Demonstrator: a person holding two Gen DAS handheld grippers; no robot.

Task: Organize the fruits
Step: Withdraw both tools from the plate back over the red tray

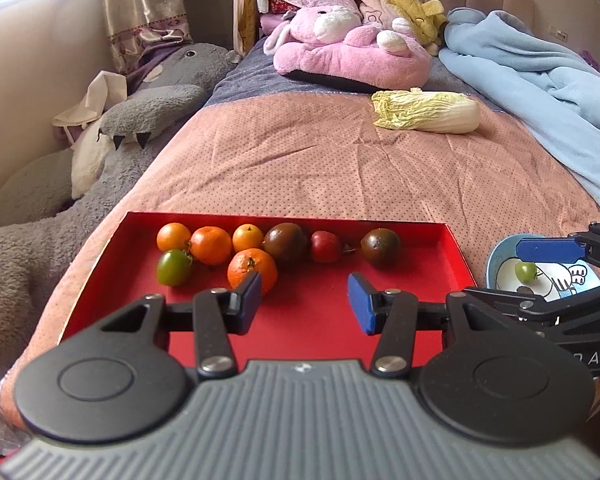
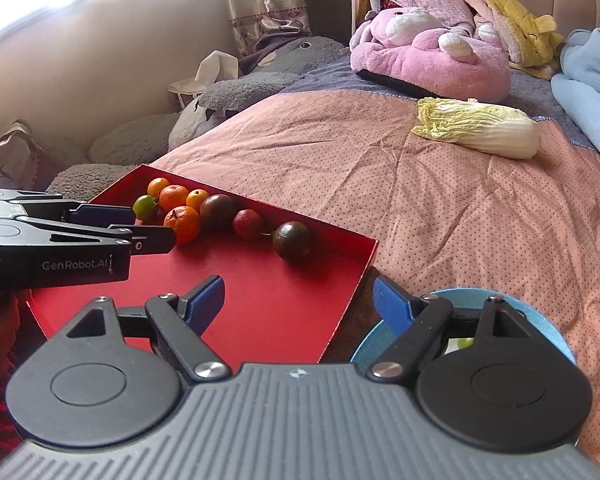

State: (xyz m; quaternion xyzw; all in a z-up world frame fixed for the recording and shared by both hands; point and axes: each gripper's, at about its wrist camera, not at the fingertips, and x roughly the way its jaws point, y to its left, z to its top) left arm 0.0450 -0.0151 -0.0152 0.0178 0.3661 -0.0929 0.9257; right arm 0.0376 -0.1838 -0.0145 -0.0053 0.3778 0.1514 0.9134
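The left hand-held gripper [image 1: 305,298] hangs over the near part of the red tray [image 1: 312,320], its blue-padded jaws apart with nothing between them. Its left pad sits in front of the nearest orange [image 1: 252,271], though the pictures do not show contact. The right hand-held gripper [image 2: 298,300] stands with its jaws wide apart and empty, straddling the tray's right wall, one pad above the red floor and the other above the blue plate [image 2: 540,320].

In the tray, the fruit is gathered along the far wall. Toward the far left corner lie three more oranges in a row [image 1: 173,237] [image 1: 211,245] [image 1: 248,237], with a green tomato [image 1: 173,267] just in front of them, touching the middle one. To the right of the oranges comes a dark, brownish tomato [image 1: 286,242], then a small red fruit [image 1: 325,246] beside it, and, a little apart, a second dark tomato [image 1: 380,247].

The plate lies on the bed just off the tray's right side, near the bed's front edge. It carries a cartoon drawing and one small green fruit [image 1: 525,271].

The tray rests on a pink dotted bedspread [image 1: 320,160]. Farther up the bed lies a napa cabbage [image 1: 428,111], well apart from the tray. Beyond it sit a pink plush toy [image 1: 352,52] and a yellow one [image 1: 404,0]; a light blue blanket [image 1: 540,72] runs along the bed's right edge, and a grey plush toy [image 1: 112,152] lies along the left.
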